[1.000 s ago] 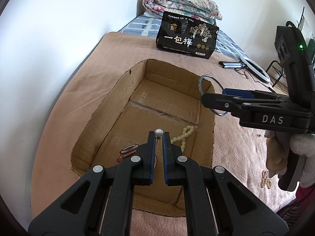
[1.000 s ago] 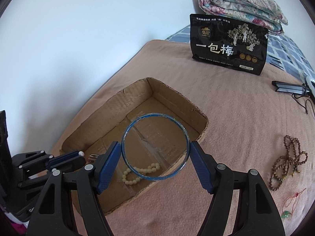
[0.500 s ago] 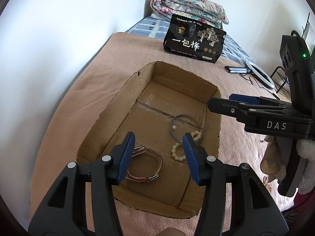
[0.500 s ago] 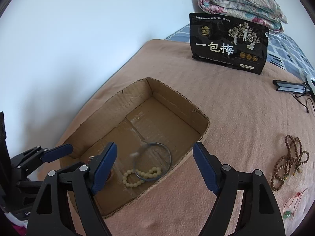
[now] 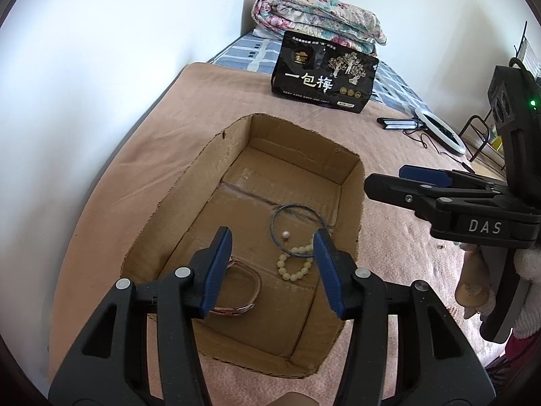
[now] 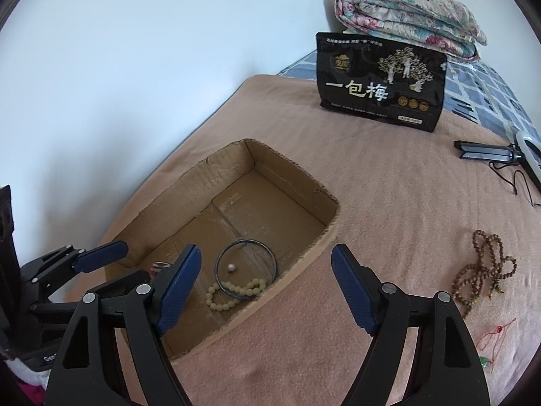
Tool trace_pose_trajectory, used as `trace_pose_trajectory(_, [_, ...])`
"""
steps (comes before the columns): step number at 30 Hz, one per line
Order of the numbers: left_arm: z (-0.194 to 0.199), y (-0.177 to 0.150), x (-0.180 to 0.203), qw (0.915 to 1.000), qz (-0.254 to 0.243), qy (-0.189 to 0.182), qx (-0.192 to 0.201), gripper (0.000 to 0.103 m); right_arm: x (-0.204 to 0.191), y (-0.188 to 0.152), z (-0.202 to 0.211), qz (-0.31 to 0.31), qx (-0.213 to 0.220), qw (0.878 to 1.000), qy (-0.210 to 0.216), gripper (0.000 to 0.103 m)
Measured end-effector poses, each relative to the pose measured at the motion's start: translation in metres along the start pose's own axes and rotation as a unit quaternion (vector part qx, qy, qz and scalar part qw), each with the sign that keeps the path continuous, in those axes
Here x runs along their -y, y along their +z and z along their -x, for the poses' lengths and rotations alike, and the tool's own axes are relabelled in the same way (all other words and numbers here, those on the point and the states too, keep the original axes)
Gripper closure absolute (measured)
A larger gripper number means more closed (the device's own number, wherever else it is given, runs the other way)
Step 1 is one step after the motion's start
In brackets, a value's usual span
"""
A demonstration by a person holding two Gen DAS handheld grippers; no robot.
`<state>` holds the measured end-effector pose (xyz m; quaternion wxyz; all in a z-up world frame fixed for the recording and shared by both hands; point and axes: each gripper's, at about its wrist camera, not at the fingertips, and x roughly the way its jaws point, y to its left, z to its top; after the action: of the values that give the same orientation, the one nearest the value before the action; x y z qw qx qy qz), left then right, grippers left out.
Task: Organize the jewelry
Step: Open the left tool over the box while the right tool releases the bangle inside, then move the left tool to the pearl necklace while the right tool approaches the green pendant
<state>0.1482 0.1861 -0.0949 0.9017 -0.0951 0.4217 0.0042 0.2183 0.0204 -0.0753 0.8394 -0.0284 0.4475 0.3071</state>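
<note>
Since a second ago, both the bangle [image 5: 297, 230] and the pearl [image 5: 286, 235] had dropped into the cardboard box [image 5: 189, 182]; the left hand-held gripper [image 5: 272, 265] and right hand-held gripper [image 6: 263, 286] now stood wide and empty. Low in the right-wrist frame the bangle lay flat with the pearl inside its ring, overlapping the pale bead bracelet [image 6: 233, 292]. The box's long axis ran toward the frame's upper right. A wooden bead necklace [image 6: 483, 267] lay on the bed [image 6: 389, 186] at right.
</note>
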Motion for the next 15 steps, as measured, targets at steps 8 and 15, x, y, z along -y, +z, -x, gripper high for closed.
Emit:
trace_pose_trajectory(8, [0.002, 0.002, 0.026, 0.9996, -0.021, -0.015, 0.004, 0.052, 0.024, -0.007, 0.030, -0.012, 0.018, 1.000, -0.020, 0.024])
trace_pose_trajectory(15, [0.003, 0.000, 0.054, 0.9984, -0.043, -0.038, 0.004, 0.052, 0.052, -0.015, 0.061, -0.028, 0.033, 0.998, -0.041, 0.024])
